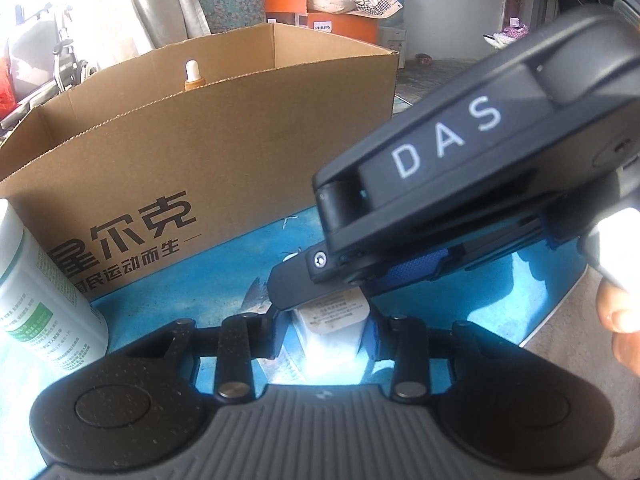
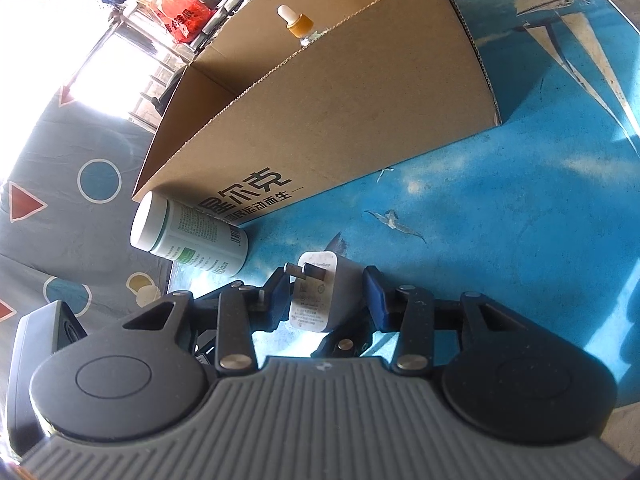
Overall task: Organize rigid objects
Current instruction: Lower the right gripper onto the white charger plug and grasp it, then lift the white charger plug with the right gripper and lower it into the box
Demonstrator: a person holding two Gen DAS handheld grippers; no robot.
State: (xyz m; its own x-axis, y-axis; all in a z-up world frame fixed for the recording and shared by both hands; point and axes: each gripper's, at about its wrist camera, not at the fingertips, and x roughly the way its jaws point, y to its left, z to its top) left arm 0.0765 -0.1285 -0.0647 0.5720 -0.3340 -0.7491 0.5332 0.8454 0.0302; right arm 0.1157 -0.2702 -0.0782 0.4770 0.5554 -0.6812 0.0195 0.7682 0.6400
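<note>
A white plug-in charger (image 1: 332, 326) stands on the blue mat (image 1: 248, 248), just in front of the cardboard box (image 1: 224, 140). My left gripper (image 1: 326, 330) has a finger on each side of it, pressing on its sides. My right gripper (image 1: 332, 294), black and marked DAS, reaches in from the upper right onto the same charger. In the right wrist view the charger (image 2: 320, 292) sits between the blue pads (image 2: 376, 296) of my right gripper (image 2: 326, 294), prongs pointing left. Both grippers are shut on it.
The open box holds an amber dropper bottle (image 2: 298, 20) with a white bulb. A white bottle (image 2: 188, 236) with a green label stands on the mat at the box's near left corner. A thumb (image 1: 620, 320) shows at the right edge. An orange box (image 1: 320, 12) sits behind.
</note>
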